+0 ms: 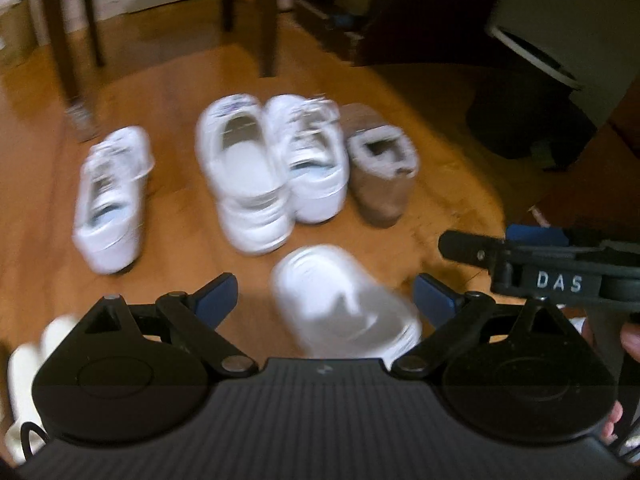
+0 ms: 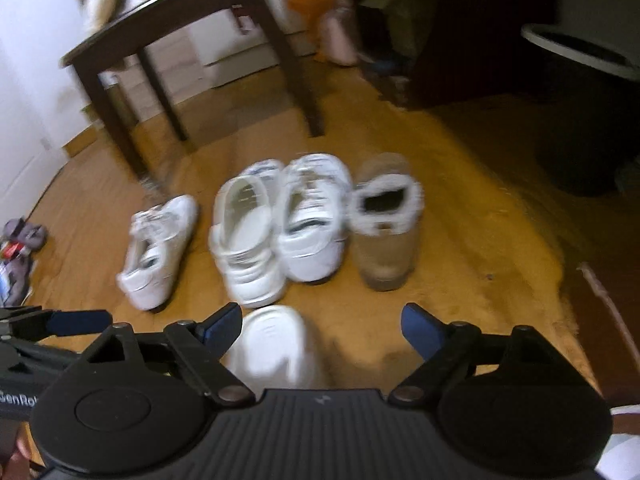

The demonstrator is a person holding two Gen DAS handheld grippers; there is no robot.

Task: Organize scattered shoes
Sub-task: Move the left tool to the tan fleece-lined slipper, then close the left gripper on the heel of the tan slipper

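**Both tongs open above a row of shoes on a wood floor**

Both views are motion-blurred. The left tongs [image 1: 324, 300] tilt down toward the floor, blue-padded fingers [image 1: 218, 294] spread wide and gripping nothing; a white slipper [image 1: 340, 304] lies on the floor below the gap, nearer the right finger. The right tongs [image 2: 320, 330] point down at a similar slant, also wide open and empty, with the same slipper [image 2: 276, 344] seen just inside their left finger. In the left view the right tongs show at 3 o'clock with part of a hand [image 1: 636, 344] behind them; in the right view the left tongs' tip sits at 9 o'clock.

Counted on the floor [image 2: 460, 240]: three white sneakers, one tan fleece-lined boot, one white slipper. Two sneakers [image 2: 248, 236] [image 2: 314, 220] and the boot [image 2: 386, 224] stand side by side, touching, heels toward the cameras, at 12 o'clock from the tongs. The third sneaker [image 2: 158, 252] lies apart at 10 o'clock, angled away from the row.

A dark table [image 2: 168, 16] stands beyond the row at 11 o'clock, its legs close behind the shoes. Dark furniture fills 1 to 2 o'clock. Bare floor lies to the right of the boot and between the row and the slipper. Small clutter [image 2: 20, 248] sits at the far left edge.
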